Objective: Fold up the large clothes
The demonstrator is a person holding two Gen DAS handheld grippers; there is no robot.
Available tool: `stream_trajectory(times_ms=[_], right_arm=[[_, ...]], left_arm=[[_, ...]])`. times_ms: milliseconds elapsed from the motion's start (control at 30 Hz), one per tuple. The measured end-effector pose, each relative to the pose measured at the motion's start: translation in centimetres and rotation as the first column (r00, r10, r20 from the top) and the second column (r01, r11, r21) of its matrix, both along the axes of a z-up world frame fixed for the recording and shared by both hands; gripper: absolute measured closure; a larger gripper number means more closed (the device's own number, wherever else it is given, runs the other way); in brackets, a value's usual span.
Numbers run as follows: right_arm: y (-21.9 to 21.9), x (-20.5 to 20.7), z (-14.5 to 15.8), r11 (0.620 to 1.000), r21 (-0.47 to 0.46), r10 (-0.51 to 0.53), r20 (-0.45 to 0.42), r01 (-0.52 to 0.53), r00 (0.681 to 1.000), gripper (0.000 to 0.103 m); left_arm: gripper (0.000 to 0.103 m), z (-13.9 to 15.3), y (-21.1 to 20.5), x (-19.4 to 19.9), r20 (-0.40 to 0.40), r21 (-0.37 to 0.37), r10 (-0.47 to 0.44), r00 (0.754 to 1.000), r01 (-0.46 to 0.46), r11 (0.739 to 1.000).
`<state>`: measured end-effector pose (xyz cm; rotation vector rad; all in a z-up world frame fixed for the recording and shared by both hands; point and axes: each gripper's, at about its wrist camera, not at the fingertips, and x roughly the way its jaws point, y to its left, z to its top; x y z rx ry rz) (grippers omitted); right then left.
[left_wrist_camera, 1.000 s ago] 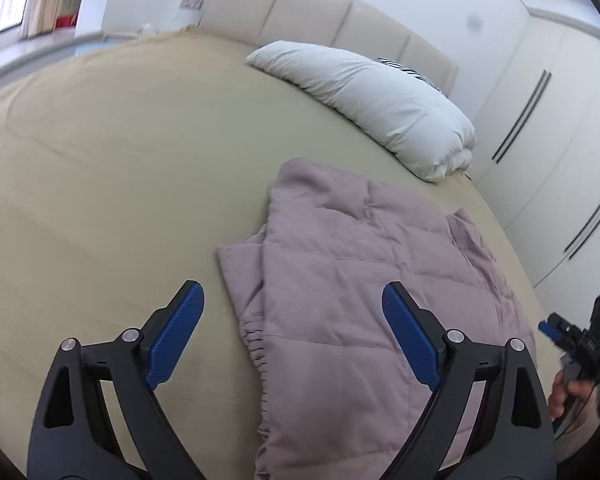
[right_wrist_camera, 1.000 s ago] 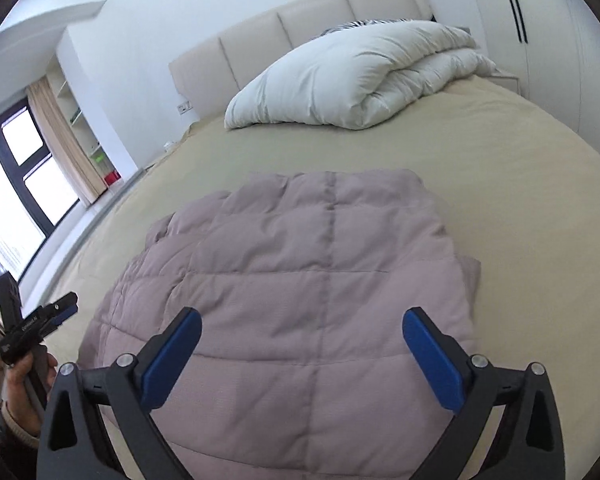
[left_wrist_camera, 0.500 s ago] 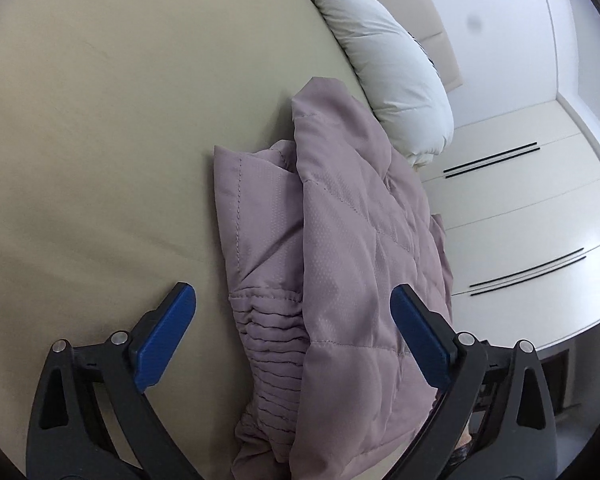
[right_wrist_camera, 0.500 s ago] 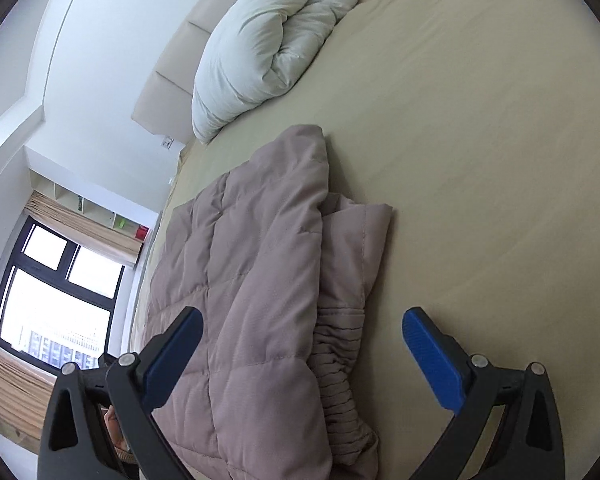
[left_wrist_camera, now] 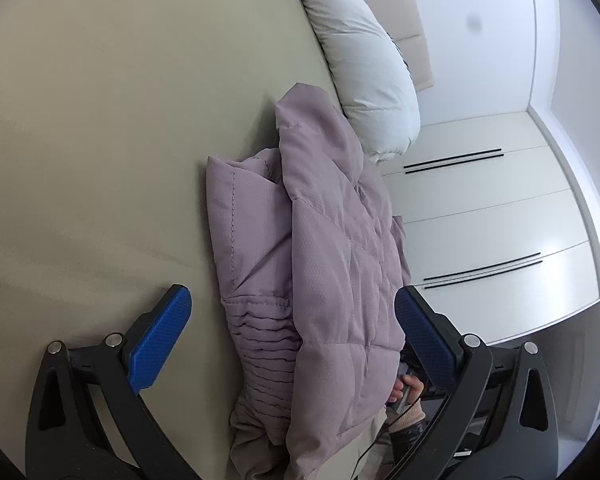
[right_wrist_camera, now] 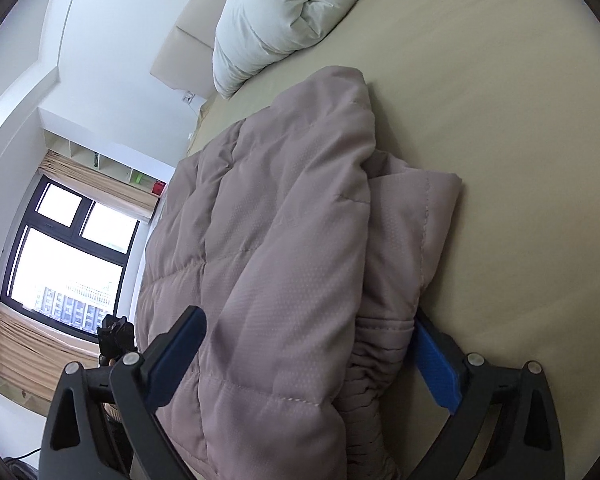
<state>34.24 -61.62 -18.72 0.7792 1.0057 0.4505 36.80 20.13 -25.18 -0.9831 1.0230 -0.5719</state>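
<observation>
Straddling the near edge of the mauve quilted jacket, the right gripper is held wide open with nothing clamped, its right pad tucked under the gathered cuff; a second ago both grippers were hovering higher. The left gripper is likewise spread, gripping nothing. A lift of the hem seems imminent. Beyond, the puffy jacket lies partly folded on the beige bed, a white duvet farther off.
</observation>
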Motion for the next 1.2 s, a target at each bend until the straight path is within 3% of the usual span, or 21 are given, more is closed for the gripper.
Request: stream_trajectory(times_ms=[133,300,400,567,600,667,767,867,933,1000,1100,1200], right_arm=[[0.0,0.2,-0.2,1.0,0.006,-0.001,0.009,0.001,1.0,0.002],[-0.6,-0.7,-0.3,0.999,0.05,0.007,0.034,-0.008,0.999,0.003],[-0.7,-0.3,-0.4,0.997,0.072,0.021,0.048,-0.025,0.999,0.003],[0.3,1.5,-0.5,0.996,0.044,0.078,0.038,-0.08,0.996,0.004],[0.6,2.0,-0.5,0.995,0.031,0.092,0.033,-0.093,0.995,0.004],[1.5,3.1,-0.5,0.993,-0.007,0.118,0.018,-0.118,0.993,0.004],[2.9,4.5,-0.6,0.988,-0.058,0.141,-0.015,-0.142,0.99,0.004],[3.1,4.4,-0.1,0.989,-0.061,0.135,-0.013,-0.136,0.991,0.016],[2.9,3.4,0.5,0.991,-0.051,0.127,0.005,-0.127,0.992,0.033],[2.9,2.2,1.5,0.992,-0.049,0.113,0.025,-0.112,0.993,0.044],[3.6,-0.3,3.8,0.993,-0.061,0.108,0.063,-0.104,0.992,0.054],[4.9,-3.7,6.0,0.992,-0.062,0.12,0.098,-0.114,0.988,0.057]], left_arm=[[0.0,-0.3,-1.5,1.6,-0.015,0.046,-0.054,0.998,0.055,0.997],[0.0,-0.9,-3.2,4.4,-0.024,-0.003,-0.091,0.996,0.091,0.996],[0.0,-1.1,-4.6,5.3,-0.02,0.009,-0.15,0.989,0.15,0.989],[0.002,-1.2,-6.2,7.1,-0.023,-0.009,-0.208,0.978,0.207,0.978],[0.005,-1.3,-6.5,7.4,-0.021,-0.013,-0.21,0.977,0.21,0.978],[0.022,-1.8,-7.5,8.2,-0.026,-0.012,-0.215,0.976,0.215,0.977],[0.039,-2.5,-8.9,9.2,-0.029,-0.012,-0.22,0.975,0.219,0.976],[0.052,-2.4,-8.9,8.8,-0.007,-0.036,-0.218,0.976,0.218,0.975],[0.055,-1.7,-8.9,7.9,0.009,-0.037,-0.221,0.975,0.221,0.975],[0.058,-0.6,-9.3,7.1,0.028,-0.035,-0.228,0.973,0.228,0.973],[0.059,1.0,-8.8,3.9,0.062,-0.043,-0.231,0.971,0.234,0.971],[0.059,2.2,-8.1,0.2,0.083,-0.057,-0.23,0.97,0.235,0.97]])
